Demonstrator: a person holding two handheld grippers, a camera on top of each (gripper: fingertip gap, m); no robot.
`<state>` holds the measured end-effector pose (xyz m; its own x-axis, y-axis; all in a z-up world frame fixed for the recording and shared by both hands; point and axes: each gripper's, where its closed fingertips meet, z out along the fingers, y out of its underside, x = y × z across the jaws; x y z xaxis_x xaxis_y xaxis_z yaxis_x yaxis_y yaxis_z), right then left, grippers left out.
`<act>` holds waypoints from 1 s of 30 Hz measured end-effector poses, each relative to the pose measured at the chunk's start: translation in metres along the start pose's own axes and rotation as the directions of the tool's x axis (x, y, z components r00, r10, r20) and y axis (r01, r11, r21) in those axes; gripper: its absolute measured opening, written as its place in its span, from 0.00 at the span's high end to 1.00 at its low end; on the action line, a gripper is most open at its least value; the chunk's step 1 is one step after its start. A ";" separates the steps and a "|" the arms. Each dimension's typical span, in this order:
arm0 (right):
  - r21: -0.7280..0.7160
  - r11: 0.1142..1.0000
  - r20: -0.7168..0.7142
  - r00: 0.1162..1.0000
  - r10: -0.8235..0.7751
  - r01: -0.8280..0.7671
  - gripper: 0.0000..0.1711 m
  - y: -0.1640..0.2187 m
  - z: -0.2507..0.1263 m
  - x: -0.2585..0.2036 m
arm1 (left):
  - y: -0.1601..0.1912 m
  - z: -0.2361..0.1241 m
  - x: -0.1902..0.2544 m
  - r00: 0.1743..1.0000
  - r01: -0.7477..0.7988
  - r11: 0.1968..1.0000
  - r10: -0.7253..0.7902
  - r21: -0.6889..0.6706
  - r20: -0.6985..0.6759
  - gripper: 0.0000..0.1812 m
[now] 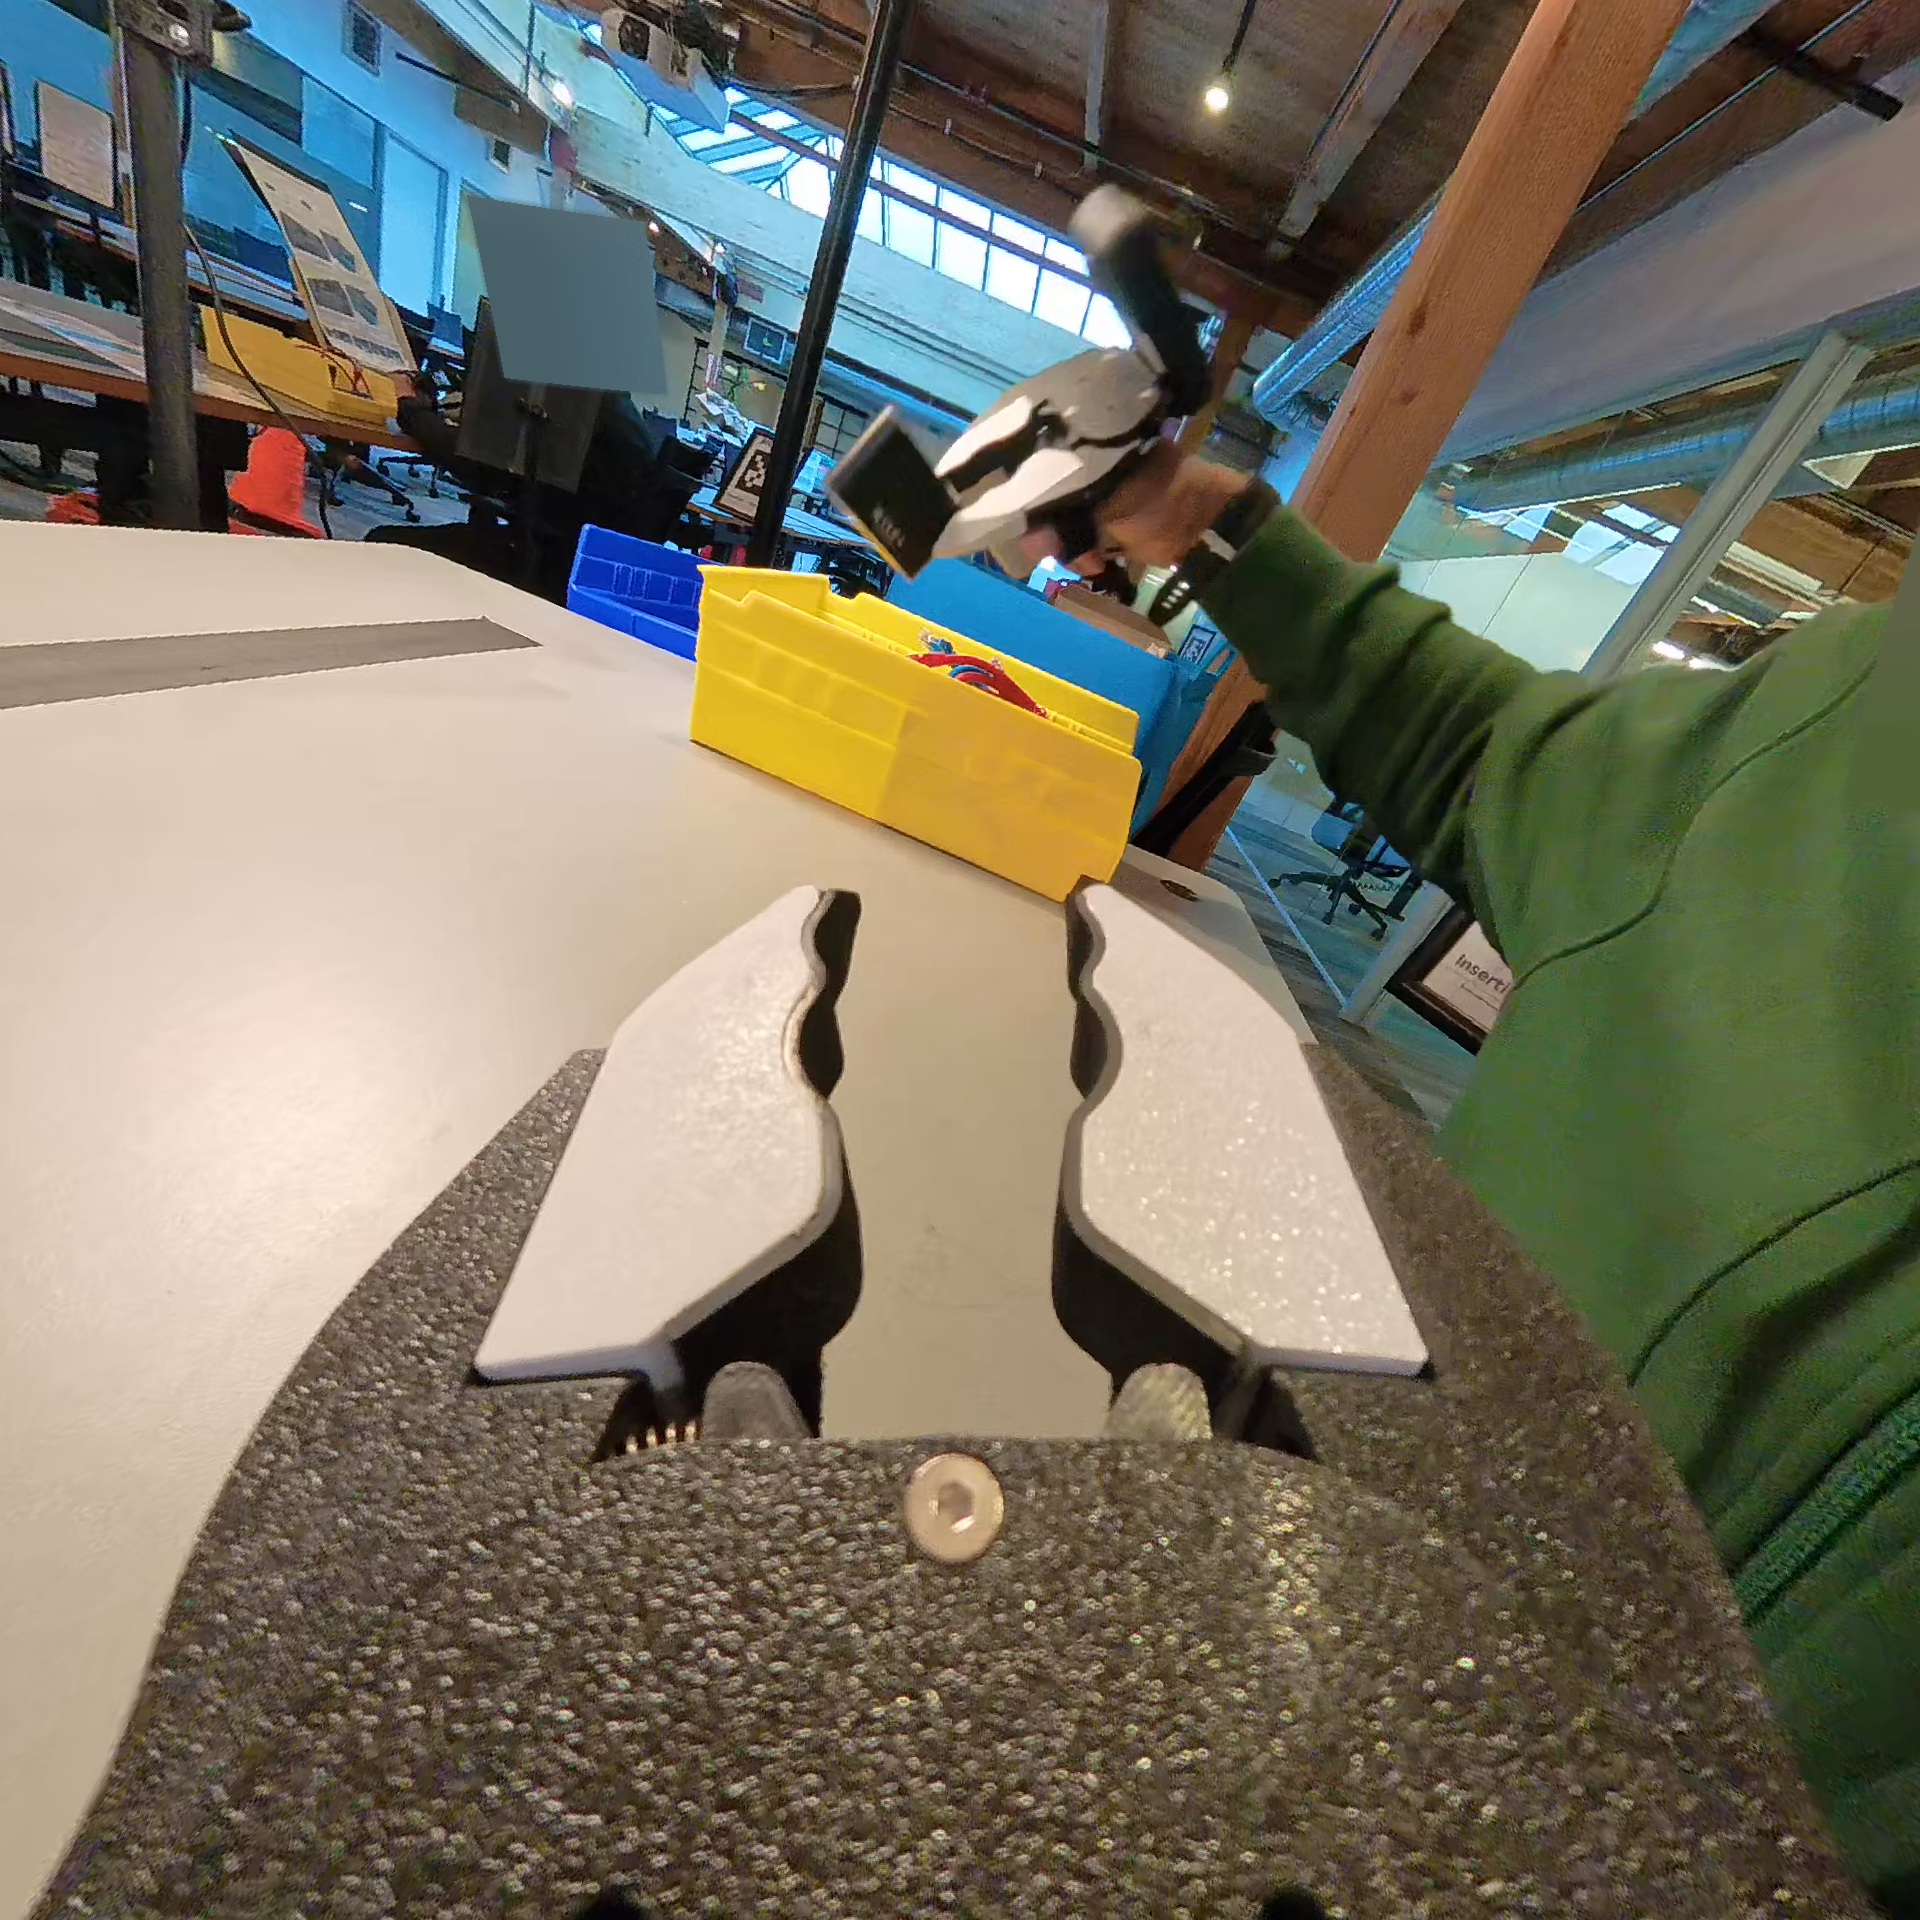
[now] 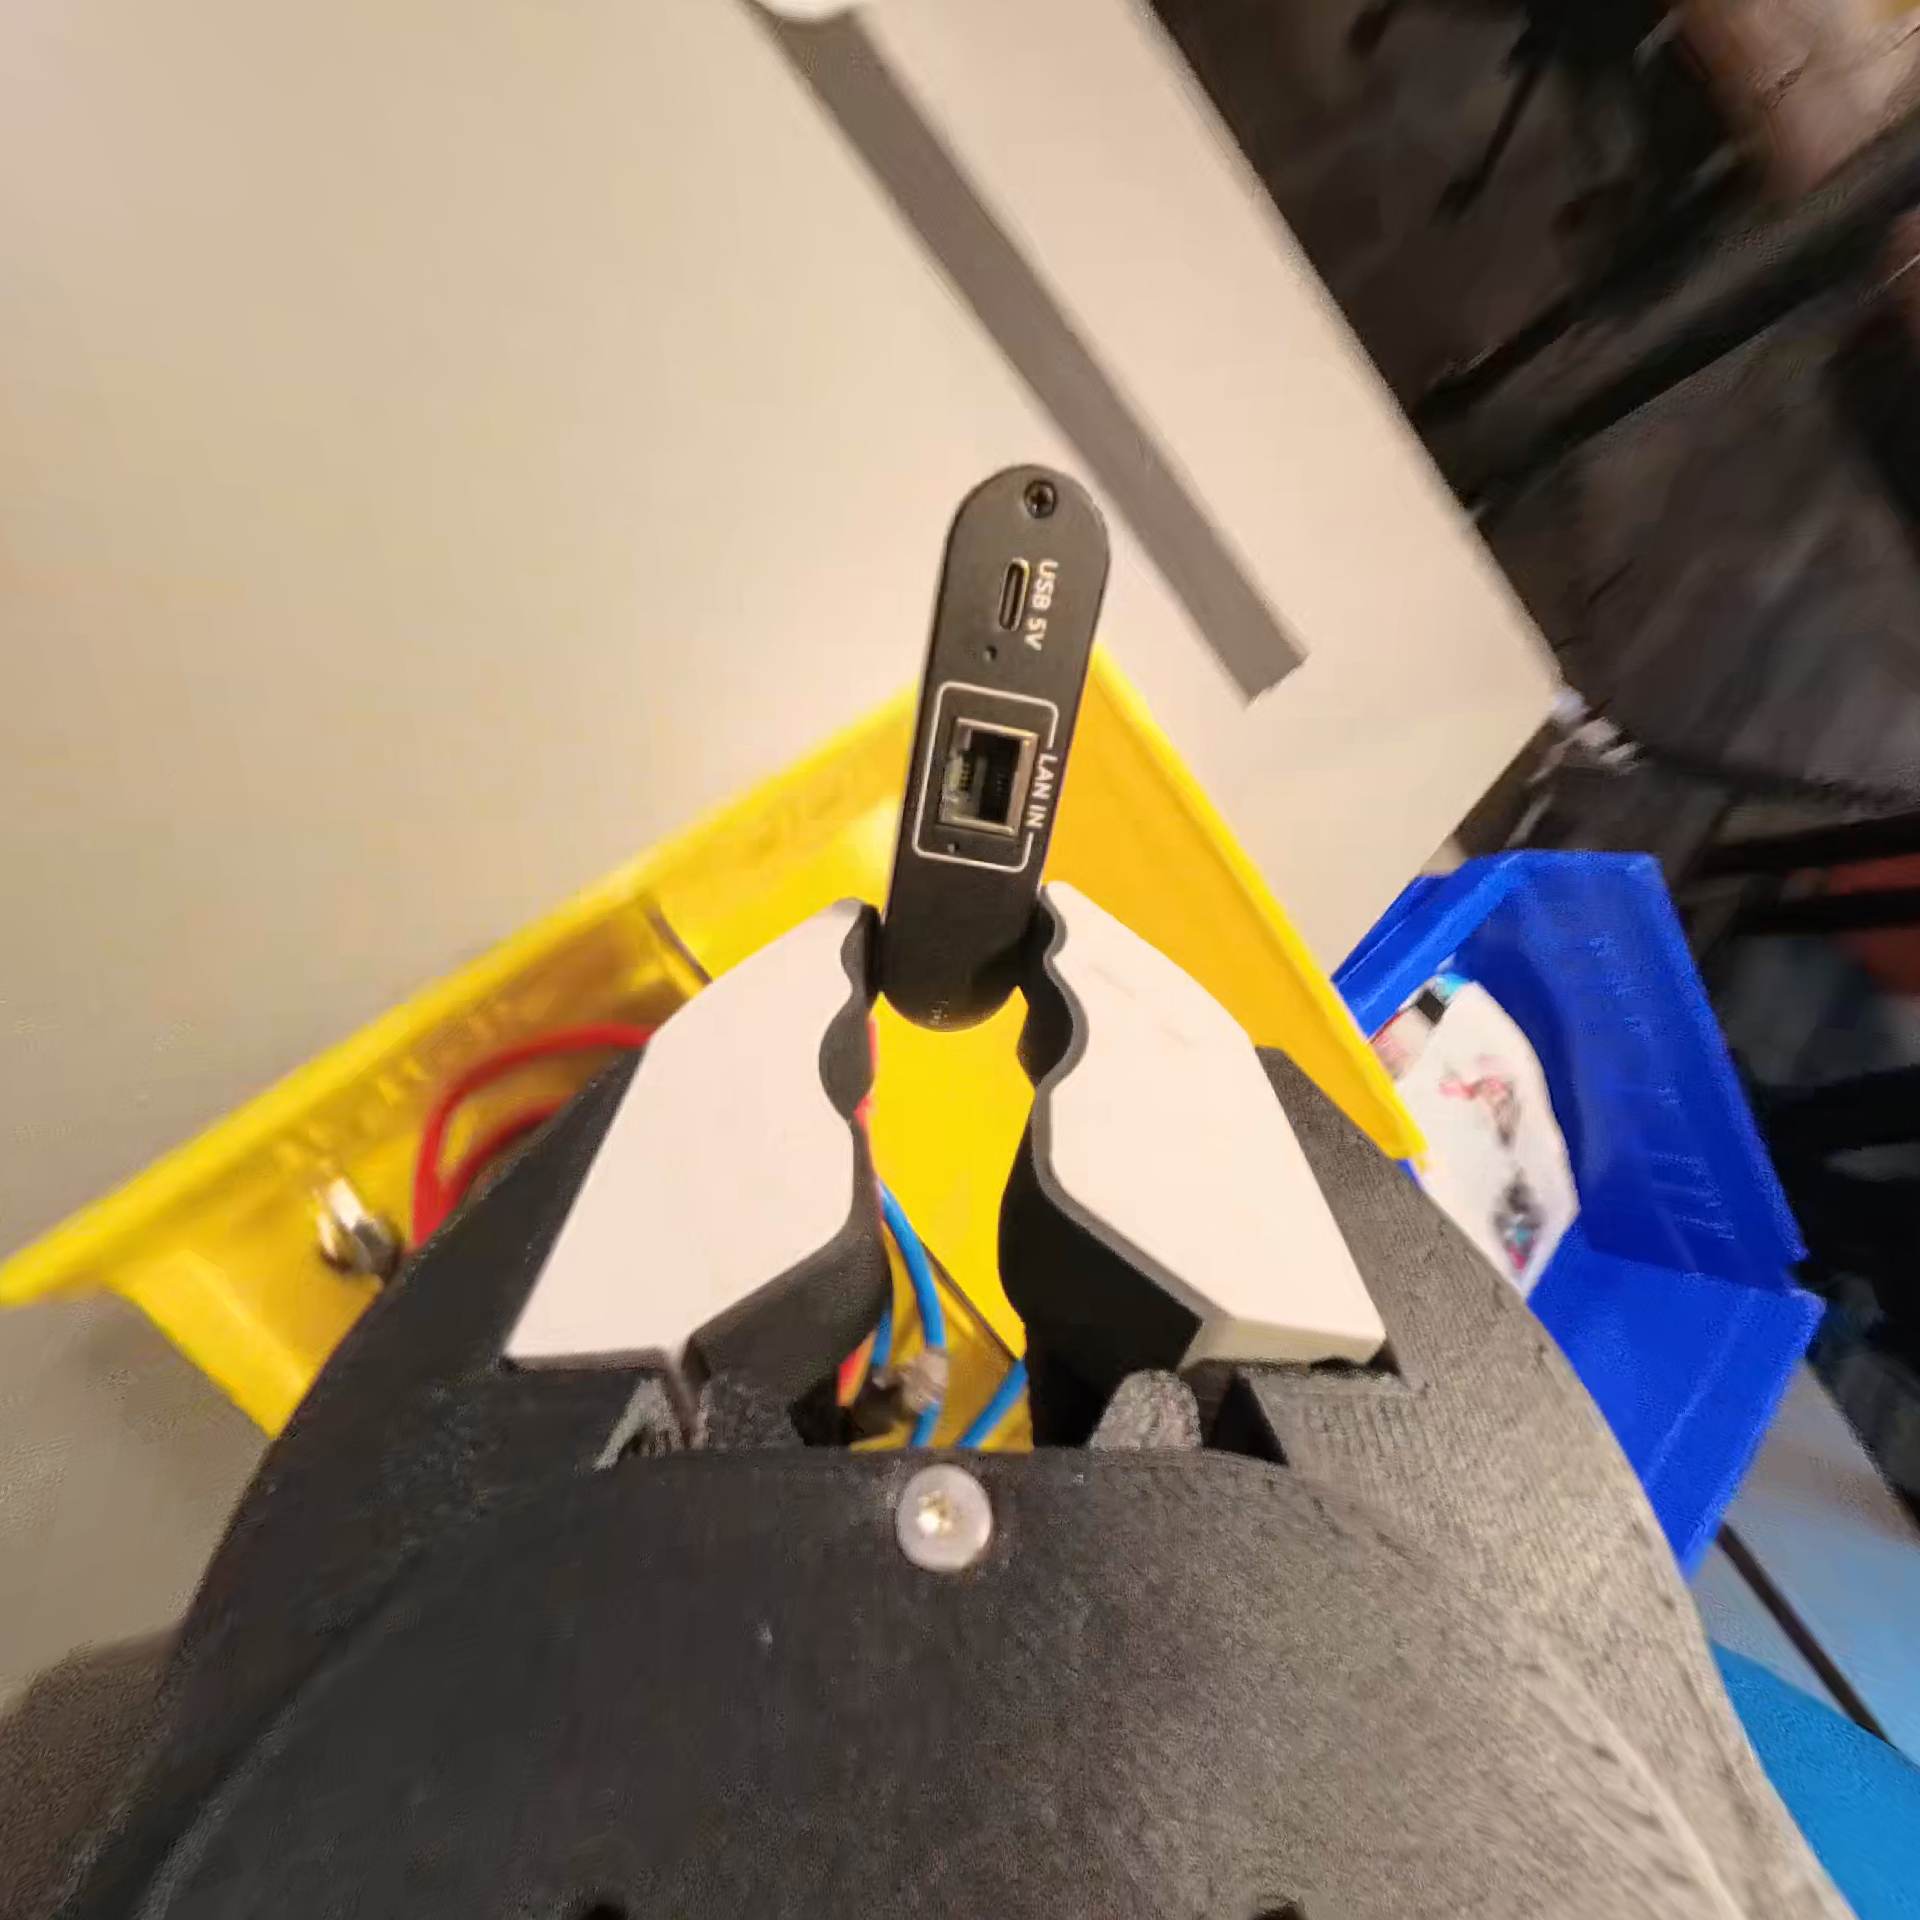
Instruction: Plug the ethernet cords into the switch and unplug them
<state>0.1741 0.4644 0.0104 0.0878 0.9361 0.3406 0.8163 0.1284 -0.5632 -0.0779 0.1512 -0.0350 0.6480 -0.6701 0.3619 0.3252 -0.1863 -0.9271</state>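
My right gripper is shut on the lower end of a slim black switch and holds it upright in the air above a yellow bin. The switch's end face shows an empty network port and a small oval port. Red and blue ethernet cords lie coiled in the bin below. In the left wrist view the right gripper is raised high over the yellow bin with the switch in it. My left gripper is open and empty, low over the grey table.
A blue bin holding small packets stands beside the yellow one, near the table's edge. A dark tape strip crosses the tabletop. A green-sleeved arm reaches in from the right. Black poles and a wooden post stand behind the table. The tips of one gripper are about 40 centimeters away from the tips of the other.
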 end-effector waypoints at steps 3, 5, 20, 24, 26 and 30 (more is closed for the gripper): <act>-0.122 0.992 0.141 0.990 0.029 -0.012 0.85 0.048 0.038 0.014 | 0.001 0.001 0.000 1.000 -0.002 1.000 0.002 -0.011 0.003 0.78; -0.247 0.969 0.165 0.986 0.016 0.025 0.85 0.073 0.062 0.020 | 0.002 0.001 -0.002 1.000 0.006 1.000 -0.006 -0.013 0.008 0.78; -0.344 0.939 -0.093 0.996 -0.008 -0.025 0.72 0.089 0.050 0.056 | 0.005 0.003 0.004 0.999 -0.046 0.998 0.046 -0.042 0.012 0.76; -0.187 0.975 -0.141 0.985 0.096 -0.122 0.67 0.067 0.011 0.015 | 0.010 0.002 -0.007 0.990 -0.085 0.991 0.096 -0.101 0.107 0.72; -0.086 0.982 -0.134 0.979 0.155 -0.168 0.64 0.058 -0.005 -0.018 | 0.014 0.000 -0.017 0.970 -0.129 0.979 0.157 -0.157 0.184 0.71; 0.166 0.941 -0.072 0.948 0.309 -0.294 0.57 0.042 -0.028 -0.087 | 0.026 -0.013 -0.046 0.873 -0.185 0.924 0.311 -0.335 0.376 0.70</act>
<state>0.2165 0.3795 -0.0216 0.3765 0.9037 0.2037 0.6482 -0.0999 -0.7549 -0.1082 0.1681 -0.0775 0.9256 -0.3730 0.0640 -0.0501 -0.2884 -0.9562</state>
